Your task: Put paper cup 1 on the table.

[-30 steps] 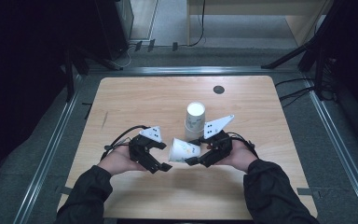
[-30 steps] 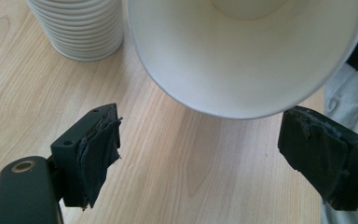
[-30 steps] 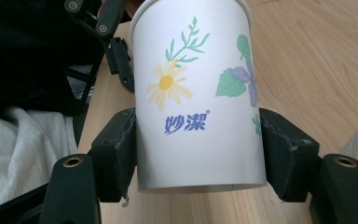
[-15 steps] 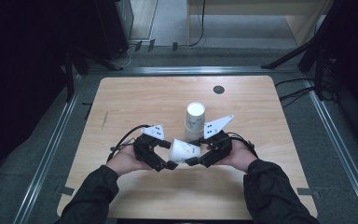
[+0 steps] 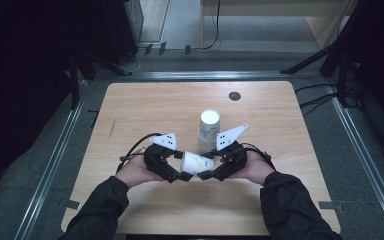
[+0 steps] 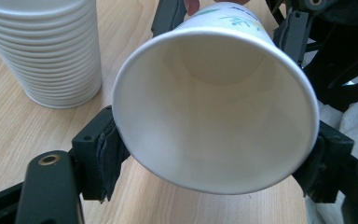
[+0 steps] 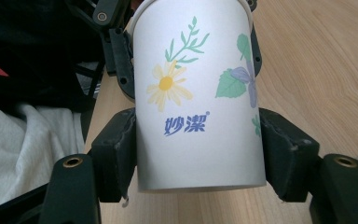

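Sideways, an empty paper cup

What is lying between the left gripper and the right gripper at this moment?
A single paper cup lies on its side between the left gripper and the right gripper, as the high view shows. Both hold it: left at the rim, right near the base.
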### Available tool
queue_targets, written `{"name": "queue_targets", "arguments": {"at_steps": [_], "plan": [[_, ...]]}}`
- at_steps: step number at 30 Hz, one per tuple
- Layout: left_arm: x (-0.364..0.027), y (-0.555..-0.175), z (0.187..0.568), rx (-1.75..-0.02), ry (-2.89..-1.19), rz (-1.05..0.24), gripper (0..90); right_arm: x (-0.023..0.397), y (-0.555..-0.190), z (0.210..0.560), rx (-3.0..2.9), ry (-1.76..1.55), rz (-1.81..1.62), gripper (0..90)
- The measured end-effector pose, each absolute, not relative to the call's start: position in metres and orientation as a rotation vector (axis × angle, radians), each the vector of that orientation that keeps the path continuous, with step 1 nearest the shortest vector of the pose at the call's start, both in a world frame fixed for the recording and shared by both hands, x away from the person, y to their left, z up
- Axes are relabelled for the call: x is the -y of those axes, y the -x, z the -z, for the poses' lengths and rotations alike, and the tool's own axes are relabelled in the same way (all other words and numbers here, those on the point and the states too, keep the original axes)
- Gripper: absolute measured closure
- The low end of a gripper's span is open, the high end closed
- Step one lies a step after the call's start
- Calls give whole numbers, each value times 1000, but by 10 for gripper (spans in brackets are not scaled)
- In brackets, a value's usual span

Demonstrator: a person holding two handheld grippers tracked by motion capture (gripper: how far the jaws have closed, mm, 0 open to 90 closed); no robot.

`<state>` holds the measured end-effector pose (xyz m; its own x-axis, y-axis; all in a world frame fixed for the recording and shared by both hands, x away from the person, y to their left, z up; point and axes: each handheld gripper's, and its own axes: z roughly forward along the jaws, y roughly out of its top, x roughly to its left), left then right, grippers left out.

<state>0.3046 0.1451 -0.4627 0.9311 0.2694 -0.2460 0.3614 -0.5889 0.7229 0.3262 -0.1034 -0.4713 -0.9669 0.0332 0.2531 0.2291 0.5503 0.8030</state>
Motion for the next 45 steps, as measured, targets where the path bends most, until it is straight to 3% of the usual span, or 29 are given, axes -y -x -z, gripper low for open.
{"name": "queue_targets", "arguments": {"at_steps": [19,33,45], "plan": [[-151,-310,449,-453,-2243,154,254,109,-327,470,2607,257,1393,274],[-143,-312,413,-407,-2415,85,253,110,-323,473,2645,264,1361,268],[-118,-316,425,-374,-2621,69,253,111,-319,480,2696,314,1308,268]]}}
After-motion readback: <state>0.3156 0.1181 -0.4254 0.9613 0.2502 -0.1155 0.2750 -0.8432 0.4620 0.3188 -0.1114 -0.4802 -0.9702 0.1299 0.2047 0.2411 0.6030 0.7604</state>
